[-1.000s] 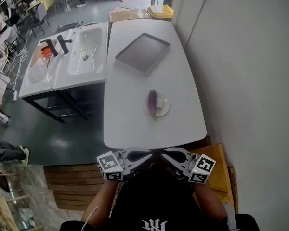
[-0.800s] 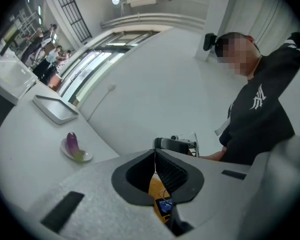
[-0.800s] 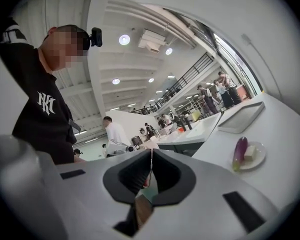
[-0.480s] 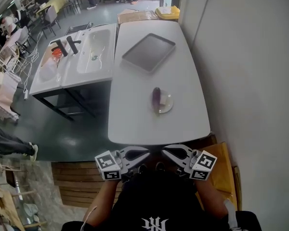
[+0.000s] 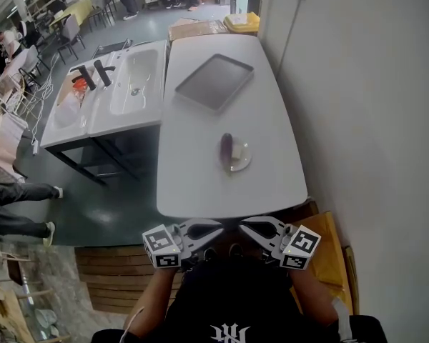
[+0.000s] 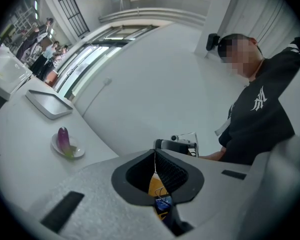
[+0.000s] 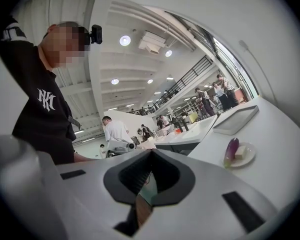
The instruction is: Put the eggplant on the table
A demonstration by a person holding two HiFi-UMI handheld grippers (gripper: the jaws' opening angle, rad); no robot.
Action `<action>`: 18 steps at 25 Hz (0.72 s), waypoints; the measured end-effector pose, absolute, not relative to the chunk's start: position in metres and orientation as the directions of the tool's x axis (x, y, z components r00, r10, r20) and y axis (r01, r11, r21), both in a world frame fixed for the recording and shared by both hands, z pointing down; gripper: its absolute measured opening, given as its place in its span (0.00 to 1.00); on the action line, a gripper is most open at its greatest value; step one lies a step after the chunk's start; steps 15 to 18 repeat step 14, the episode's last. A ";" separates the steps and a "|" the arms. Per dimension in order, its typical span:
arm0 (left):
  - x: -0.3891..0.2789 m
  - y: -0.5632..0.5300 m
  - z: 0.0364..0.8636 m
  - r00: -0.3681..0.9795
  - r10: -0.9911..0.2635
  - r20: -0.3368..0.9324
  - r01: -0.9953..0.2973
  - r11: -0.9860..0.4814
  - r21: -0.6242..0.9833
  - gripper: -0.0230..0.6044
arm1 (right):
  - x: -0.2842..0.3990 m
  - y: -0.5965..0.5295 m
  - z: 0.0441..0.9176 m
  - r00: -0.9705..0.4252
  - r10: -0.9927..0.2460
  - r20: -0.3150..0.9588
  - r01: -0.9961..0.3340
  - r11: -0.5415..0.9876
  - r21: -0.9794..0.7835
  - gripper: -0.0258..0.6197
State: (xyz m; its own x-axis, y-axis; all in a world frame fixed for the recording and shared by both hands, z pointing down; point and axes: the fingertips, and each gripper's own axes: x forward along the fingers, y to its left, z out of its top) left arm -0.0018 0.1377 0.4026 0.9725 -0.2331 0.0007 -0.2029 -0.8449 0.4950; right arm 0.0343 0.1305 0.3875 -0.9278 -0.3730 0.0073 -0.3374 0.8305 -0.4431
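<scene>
Closest in, the left gripper (image 5: 213,227) and the right gripper (image 5: 252,226) sit low by the person's body, tips pointing at each other. Both have their fingers pressed tight together. Neither one holds anything.

Just past them is the near edge of the white table (image 5: 193,184). A bit farther on, there is a small plate (image 5: 243,164). The purple eggplant (image 5: 227,146) lies on the left side of that plate, with a little pale block (image 5: 237,153) right beside it. So the job has not really started.

To do it well, I think one gripper should open its fingers wide first, then reach out over the table. It should come down across the middle of the eggplant and squeeze gently, because eggplants are smooth and can slip. It should not bump the block or drag the plate. Then lift, and lay the eggplant on a bare spot nearby.

Farther back is a flat grey tray (image 5: 213,82). It is well away, so there is lots of room.
</scene>
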 end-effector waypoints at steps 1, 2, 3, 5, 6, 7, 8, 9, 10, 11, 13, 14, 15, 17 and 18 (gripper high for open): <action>-0.001 0.138 0.404 0.974 -0.228 0.006 -0.201 -0.845 0.495 0.05 | 0.034 0.131 0.388 -0.928 -0.373 0.011 -0.339 0.830 -0.443 0.04; -0.001 0.139 0.405 0.975 -0.221 0.011 -0.197 -0.846 0.496 0.05 | 0.034 0.132 0.388 -0.928 -0.373 0.014 -0.340 0.830 -0.441 0.04; 0.000 0.140 0.406 0.977 -0.215 0.014 -0.193 -0.846 0.496 0.05 | 0.033 0.133 0.387 -0.928 -0.372 0.017 -0.342 0.831 -0.438 0.04; 0.000 0.140 0.405 0.979 -0.206 0.011 -0.184 -0.849 0.495 0.05 | 0.031 0.132 0.387 -0.928 -0.373 0.025 -0.347 0.835 -0.428 0.04; 0.000 0.139 0.405 0.979 -0.203 0.010 -0.181 -0.850 0.495 0.05 | 0.030 0.131 0.387 -0.927 -0.374 0.029 -0.350 0.835 -0.425 0.04; -0.001 0.138 0.406 0.979 -0.202 0.012 -0.181 -0.848 0.497 0.05 | 0.030 0.131 0.388 -0.927 -0.375 0.033 -0.352 0.834 -0.424 0.04; -0.002 0.138 0.407 0.980 -0.201 0.015 -0.181 -0.847 0.500 0.05 | 0.029 0.131 0.389 -0.926 -0.376 0.037 -0.355 0.833 -0.424 0.04; -0.002 0.139 0.407 0.980 -0.199 0.015 -0.180 -0.846 0.501 0.05 | 0.029 0.132 0.390 -0.926 -0.376 0.041 -0.357 0.833 -0.423 0.04; -0.003 0.139 0.407 0.980 -0.198 0.014 -0.178 -0.846 0.502 0.05 | 0.029 0.133 0.390 -0.925 -0.377 0.045 -0.360 0.833 -0.421 0.04; -0.003 0.140 0.407 0.981 -0.196 0.012 -0.175 -0.846 0.503 0.05 | 0.029 0.134 0.390 -0.925 -0.378 0.048 -0.362 0.833 -0.420 0.04; -0.004 0.140 0.408 0.981 -0.191 0.014 -0.172 -0.845 0.506 0.05 | 0.030 0.134 0.391 -0.924 -0.379 0.054 -0.366 0.832 -0.417 0.04; -0.005 0.140 0.409 0.982 -0.189 0.015 -0.171 -0.845 0.507 0.05 | 0.030 0.134 0.391 -0.923 -0.381 0.057 -0.369 0.831 -0.416 0.04; -0.005 0.140 0.409 0.982 -0.189 0.015 -0.171 -0.845 0.507 0.05 | 0.030 0.134 0.391 -0.923 -0.381 0.057 -0.369 0.831 -0.416 0.04; -0.005 0.140 0.409 0.982 -0.189 0.015 -0.171 -0.845 0.507 0.05 | 0.030 0.134 0.391 -0.923 -0.381 0.057 -0.369 0.831 -0.416 0.04; -0.005 0.140 0.409 0.982 -0.189 0.015 -0.171 -0.845 0.507 0.05 | 0.030 0.134 0.391 -0.923 -0.381 0.057 -0.369 0.831 -0.416 0.04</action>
